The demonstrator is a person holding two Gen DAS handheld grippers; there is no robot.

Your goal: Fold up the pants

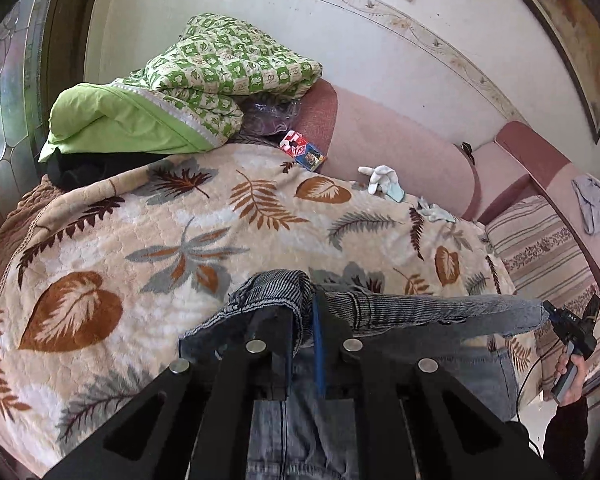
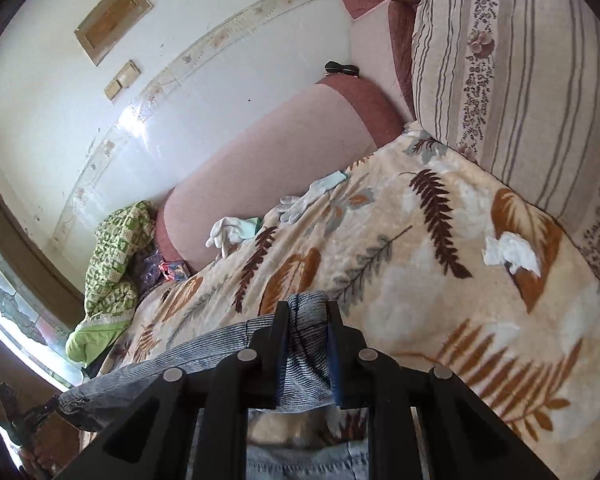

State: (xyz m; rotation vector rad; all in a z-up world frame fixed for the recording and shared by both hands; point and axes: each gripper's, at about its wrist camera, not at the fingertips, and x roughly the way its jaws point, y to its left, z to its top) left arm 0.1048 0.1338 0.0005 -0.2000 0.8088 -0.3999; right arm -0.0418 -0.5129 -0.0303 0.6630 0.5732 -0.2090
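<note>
Both claws, left claw (image 1: 314, 320) and right claw (image 2: 308, 332), pinch the grey-blue denim pants (image 1: 420, 312) stretched above the leaf-patterned blanket (image 1: 160, 240), no fold yet made.

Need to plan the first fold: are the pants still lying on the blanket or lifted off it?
Lifted. The pants are stretched between the left gripper and right gripper, both shut on the denim, above the blanket.
</note>
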